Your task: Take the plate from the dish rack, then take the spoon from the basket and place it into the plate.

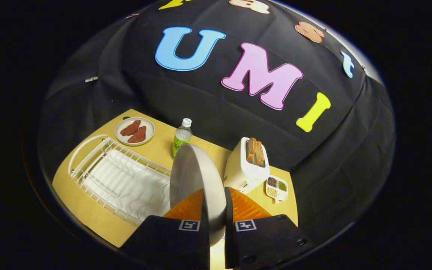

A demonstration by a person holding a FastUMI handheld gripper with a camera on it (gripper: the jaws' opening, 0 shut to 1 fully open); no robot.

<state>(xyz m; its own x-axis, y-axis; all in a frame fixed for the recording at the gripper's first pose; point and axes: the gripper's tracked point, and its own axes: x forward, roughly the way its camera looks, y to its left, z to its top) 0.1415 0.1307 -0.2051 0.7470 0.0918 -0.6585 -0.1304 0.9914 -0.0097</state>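
A pale grey plate (pixel 193 180) stands on edge between my two fingers, held up above the table. My gripper (pixel 214 210) is shut on the plate's rim, one finger on each face. To the left of the fingers lies the white wire dish rack (pixel 120 180), with nothing standing in its slots. The plate hides what is straight ahead of the fingers, low on the table.
A wooden table (pixel 88 213) carries the rack. Beyond it sit a small plate with two brown pieces of food (pixel 135 131) and a clear bottle with a green label (pixel 182 138). Right of the fingers stand a white toaster with bread (pixel 246 163) and a small divided dish (pixel 276 187).
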